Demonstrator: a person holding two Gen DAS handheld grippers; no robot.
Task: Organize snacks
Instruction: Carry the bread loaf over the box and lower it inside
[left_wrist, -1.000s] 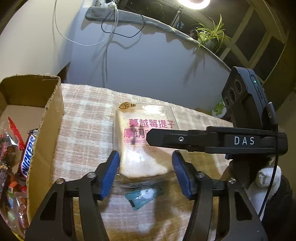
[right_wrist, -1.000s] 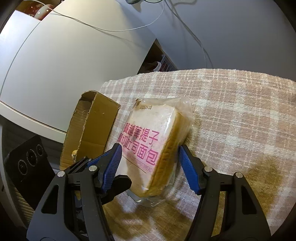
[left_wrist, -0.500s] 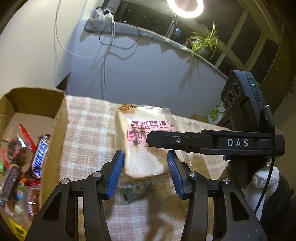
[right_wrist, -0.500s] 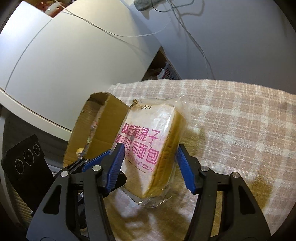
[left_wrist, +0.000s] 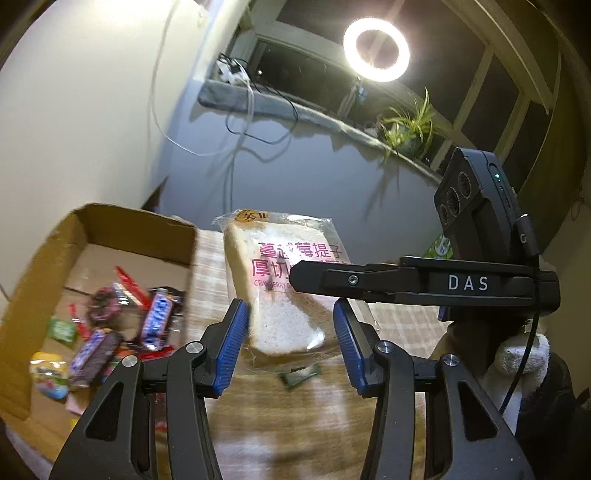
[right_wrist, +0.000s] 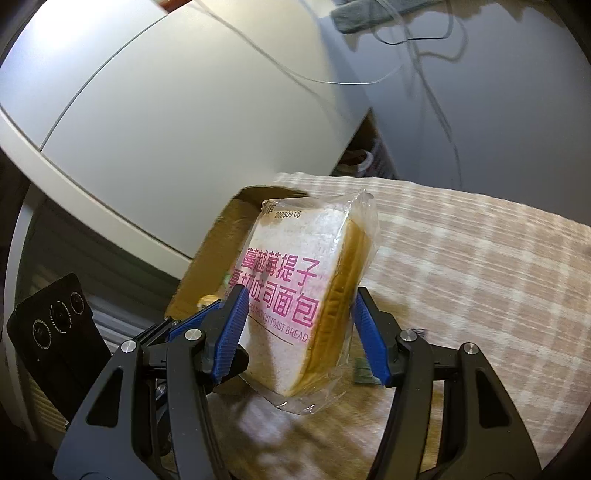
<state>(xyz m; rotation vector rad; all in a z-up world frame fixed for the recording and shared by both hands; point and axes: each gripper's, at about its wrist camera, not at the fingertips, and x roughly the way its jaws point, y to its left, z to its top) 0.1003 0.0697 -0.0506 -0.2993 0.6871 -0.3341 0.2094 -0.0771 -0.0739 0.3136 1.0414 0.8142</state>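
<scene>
A clear bag of sliced toast bread (left_wrist: 280, 288) with pink lettering hangs tilted above the checked tablecloth (left_wrist: 399, 317). My left gripper (left_wrist: 289, 314) is shut on its lower end, blue pads on both sides. A black finger (left_wrist: 369, 282) of my right gripper crosses in front of the bag. In the right wrist view the right gripper (right_wrist: 301, 299) is shut on the bread bag (right_wrist: 295, 266), one pad on the printed face, the other by the crust. To the left stands an open cardboard box (left_wrist: 110, 229) holding Snickers bars (left_wrist: 157, 321) and several other wrapped snacks.
A small green packet (left_wrist: 299, 376) lies on the cloth below the bag. A gloved hand (left_wrist: 524, 354) holds the right gripper. Behind the table are a grey wall with hanging cables (left_wrist: 236, 140), a ring light (left_wrist: 376, 50) and a potted plant (left_wrist: 410, 125). A white cabinet (right_wrist: 166, 110) stands past the box (right_wrist: 207, 266).
Both grippers narrowed onto the bread bag and rose with it, so it left the tablecloth and now hangs more upright. More of the box's inside has come into view.
</scene>
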